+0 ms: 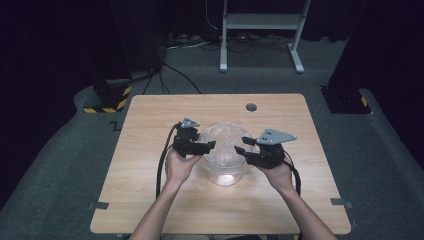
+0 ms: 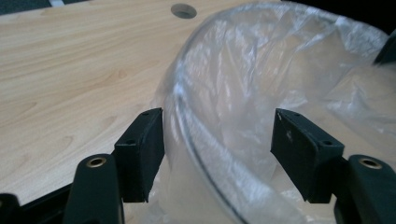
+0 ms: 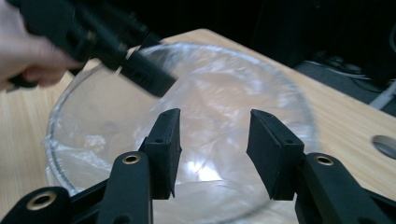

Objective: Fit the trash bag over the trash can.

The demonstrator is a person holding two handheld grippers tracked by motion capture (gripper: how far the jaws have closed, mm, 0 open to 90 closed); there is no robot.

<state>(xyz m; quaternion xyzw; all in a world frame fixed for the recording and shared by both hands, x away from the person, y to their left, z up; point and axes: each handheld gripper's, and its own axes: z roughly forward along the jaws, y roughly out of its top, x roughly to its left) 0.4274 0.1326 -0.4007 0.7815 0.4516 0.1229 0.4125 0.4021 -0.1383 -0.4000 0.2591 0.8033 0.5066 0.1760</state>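
Observation:
A clear glass bowl (image 1: 225, 152) lined with a thin clear plastic bag (image 2: 261, 70) stands in the middle of the wooden table (image 1: 150, 200). My left gripper (image 1: 208, 146) is at the bowl's left rim. In the left gripper view, the left gripper (image 2: 217, 140) is open. Its jaws straddle the rim (image 2: 196, 144) and the film without pressing on them. My right gripper (image 1: 241, 146) hovers over the bowl's right side. In the right gripper view, the right gripper (image 3: 212, 144) is open with nothing between its pads, and the bowl (image 3: 224, 88) lies below it. The left gripper (image 3: 140, 74) shows across the bowl.
A round cable hole (image 1: 251, 107) sits near the table's far edge. Behind the table a white metal frame (image 1: 260, 22) stands on the grey floor among cables. Black stands with yellow-striped bases (image 1: 107, 97) flank the table at both sides.

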